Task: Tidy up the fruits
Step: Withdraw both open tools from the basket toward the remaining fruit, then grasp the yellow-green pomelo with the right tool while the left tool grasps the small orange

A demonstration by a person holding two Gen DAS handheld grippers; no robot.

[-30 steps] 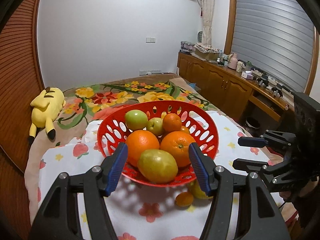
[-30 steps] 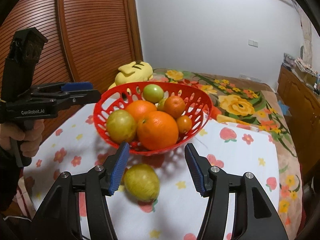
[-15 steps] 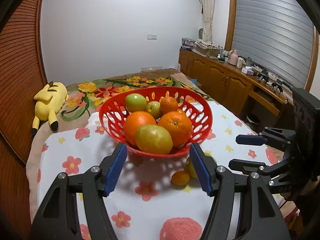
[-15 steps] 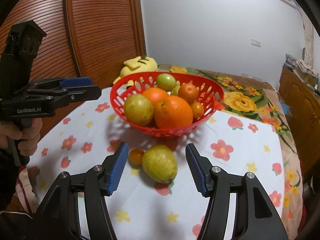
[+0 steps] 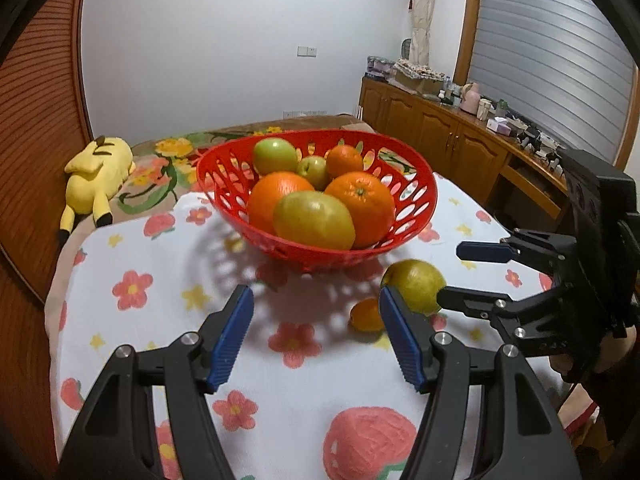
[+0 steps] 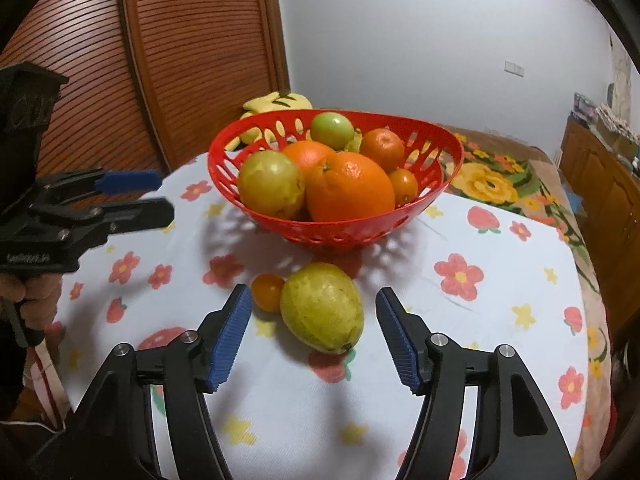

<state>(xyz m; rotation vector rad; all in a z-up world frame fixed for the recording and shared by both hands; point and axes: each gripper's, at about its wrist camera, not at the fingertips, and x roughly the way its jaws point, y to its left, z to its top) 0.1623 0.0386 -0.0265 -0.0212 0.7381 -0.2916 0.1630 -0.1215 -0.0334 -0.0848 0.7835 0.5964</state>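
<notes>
Item: my right gripper (image 6: 314, 336), low over the tablecloth (image 6: 500, 292), jaws spread, flanking a loose yellow-green fruit (image 6: 322, 307) without touching it. Small orange fruit (image 6: 267, 286) lies against that fruit's left side. Left gripper (image 5: 316, 338), jaws spread, holds nothing. Red basket (image 6: 336, 232), heaped with fruit, stands beyond. Yellow plush toy (image 5: 96, 172) lies behind.

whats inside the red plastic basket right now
The red perforated plastic basket holds two large oranges, a smaller orange, two green apples, a yellow-green pear-like fruit and a small orange kumquat. Anything underneath the pile is covered.
</notes>
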